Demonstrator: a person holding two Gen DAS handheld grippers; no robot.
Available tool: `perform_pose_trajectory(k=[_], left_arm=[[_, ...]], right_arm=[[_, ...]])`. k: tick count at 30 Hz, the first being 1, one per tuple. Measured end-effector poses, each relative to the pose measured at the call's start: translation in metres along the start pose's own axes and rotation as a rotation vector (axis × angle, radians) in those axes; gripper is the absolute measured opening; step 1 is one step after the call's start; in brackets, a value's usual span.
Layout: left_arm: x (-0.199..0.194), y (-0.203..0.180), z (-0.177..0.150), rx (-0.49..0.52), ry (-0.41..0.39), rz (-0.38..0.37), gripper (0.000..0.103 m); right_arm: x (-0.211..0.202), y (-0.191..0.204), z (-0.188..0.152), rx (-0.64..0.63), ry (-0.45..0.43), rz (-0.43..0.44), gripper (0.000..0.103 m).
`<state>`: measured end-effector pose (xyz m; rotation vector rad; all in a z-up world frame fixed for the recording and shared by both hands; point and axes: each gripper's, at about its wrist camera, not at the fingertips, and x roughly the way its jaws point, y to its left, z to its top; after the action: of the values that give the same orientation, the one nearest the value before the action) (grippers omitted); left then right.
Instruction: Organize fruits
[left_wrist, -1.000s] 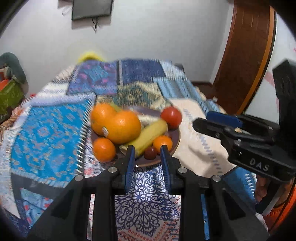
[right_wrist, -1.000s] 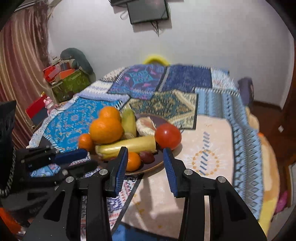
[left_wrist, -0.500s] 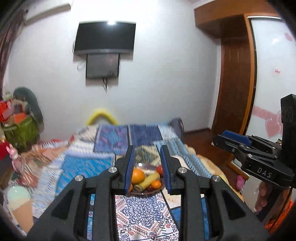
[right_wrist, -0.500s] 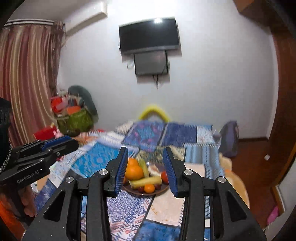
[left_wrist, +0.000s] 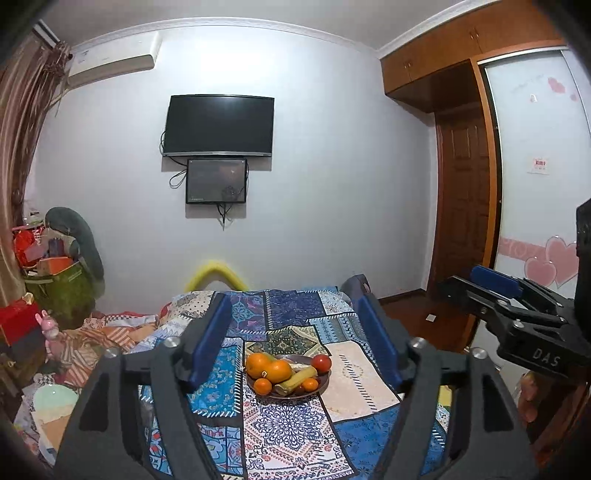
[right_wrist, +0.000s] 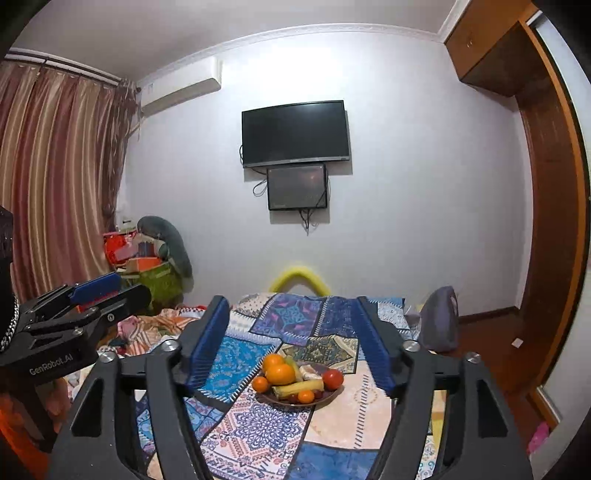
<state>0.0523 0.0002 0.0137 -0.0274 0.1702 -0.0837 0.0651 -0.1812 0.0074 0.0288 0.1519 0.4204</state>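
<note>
While both tools (left_wrist: 295, 343) (right_wrist: 295, 343) gape empty, the fruit plate (left_wrist: 325, 382) sits well beyond them.

Patterned cloth quilt (left_wrist: 347, 373) under a glossy dark plate (left_wrist: 325, 382); matt black tongs (left_wrist: 295, 343).

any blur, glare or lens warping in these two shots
Left wrist view: strong fisheye bowing of the wardrobe and dark corner vignetting; soft glare on the wall above the tv; fruit plate sharp. Right wrist view: curtain and ceiling line curve; plate small but clear, no motion blur.

Wall television (left_wrist: 218, 126), patchwork quilt (left_wrist: 295, 432), striped curtain (right_wrist: 55, 177)
</note>
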Motion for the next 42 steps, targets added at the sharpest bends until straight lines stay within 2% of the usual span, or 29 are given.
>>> perform_pose_trajectory(k=[4,9,11,16,42], left_arm=[[-0.005,0.001,-0.001,-0.004,-0.011,0.021,0.09],[-0.006,0.0,-0.004,-0.005,-0.01,0.031,0.097],[-0.009,-0.001,-0.004,-0.008,-0.014,0.038,0.101],[-0.01,0.001,-0.007,-0.014,-0.014,0.043,0.103],[-0.01,0.003,-0.012,-0.021,-0.014,0.048,0.103]], right_arm=[[-0.004,0.001,-0.001,0.003,-0.015,-0.028,0.086],[-0.009,0.003,-0.005,0.004,-0.029,-0.063,0.103],[-0.014,0.004,-0.005,-0.001,-0.039,-0.077,0.103],[-0.019,0.006,-0.01,-0.007,-0.037,-0.084,0.103],[-0.028,0.005,-0.008,-0.004,-0.042,-0.11,0.103]])
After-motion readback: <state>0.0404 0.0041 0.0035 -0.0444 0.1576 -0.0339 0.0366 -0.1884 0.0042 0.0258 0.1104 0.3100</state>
